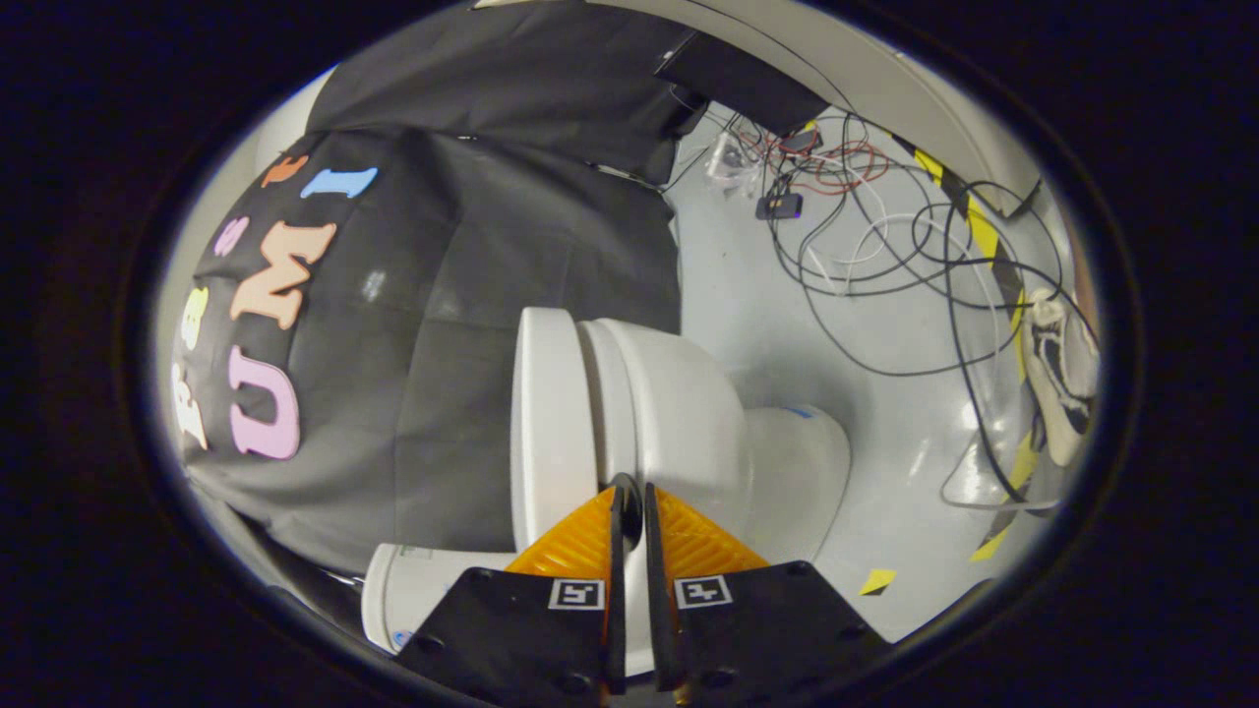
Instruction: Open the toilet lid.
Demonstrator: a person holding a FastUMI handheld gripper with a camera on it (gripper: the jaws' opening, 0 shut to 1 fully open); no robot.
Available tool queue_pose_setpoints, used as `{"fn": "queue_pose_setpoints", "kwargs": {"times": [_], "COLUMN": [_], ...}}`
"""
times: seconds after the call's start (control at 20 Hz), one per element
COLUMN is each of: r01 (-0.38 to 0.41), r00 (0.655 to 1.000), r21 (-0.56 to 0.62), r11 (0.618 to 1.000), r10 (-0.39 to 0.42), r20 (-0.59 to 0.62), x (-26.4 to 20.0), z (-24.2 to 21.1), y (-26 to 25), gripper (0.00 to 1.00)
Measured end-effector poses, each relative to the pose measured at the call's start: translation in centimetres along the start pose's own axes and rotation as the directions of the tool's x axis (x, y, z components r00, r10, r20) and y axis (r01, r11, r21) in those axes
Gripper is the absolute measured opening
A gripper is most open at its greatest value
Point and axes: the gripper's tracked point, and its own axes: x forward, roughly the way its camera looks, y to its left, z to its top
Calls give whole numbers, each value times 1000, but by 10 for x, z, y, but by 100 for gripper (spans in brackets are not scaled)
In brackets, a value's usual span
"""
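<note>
Tongs point(629, 489) nearly closed (narrow gap) at the toilet lid point(551, 423) edge.

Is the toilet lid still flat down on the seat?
No, the toilet lid stands apart from the seat, with the gripper at the gap between them.
</note>
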Motion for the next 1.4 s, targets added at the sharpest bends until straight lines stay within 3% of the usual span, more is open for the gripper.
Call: {"fn": "queue_pose_setpoints", "kwargs": {"times": [0.1, 0.15, 0.2, 0.4, 0.7, 0.9, 1.15, 1.4], "r01": [-11, -12, 2, 2, -55, -162, -234, -307], "r00": [1000, 1000, 1000, 1000, 998, 982, 964, 939], "r21": [-21, -29, -58, -163, -400, -524, -702, -804], "r11": [1000, 1000, 998, 987, 915, 836, 673, 510], "r10": [11, 12, -2, -1, 68, 189, 256, 301], "r20": [-12, -10, -3, 4, 18, -2, -76, -167], "x": [2, -36, -6, -13, -42, -65, -86, -100], "z": [-5, -5, -2, -2, 1, -10, -41, -67], "y": [5, 11, 10, 23, 83, 141, 194, 228], "gripper": [12, 11, 5, 2, 1, 1, 5, 4]}}
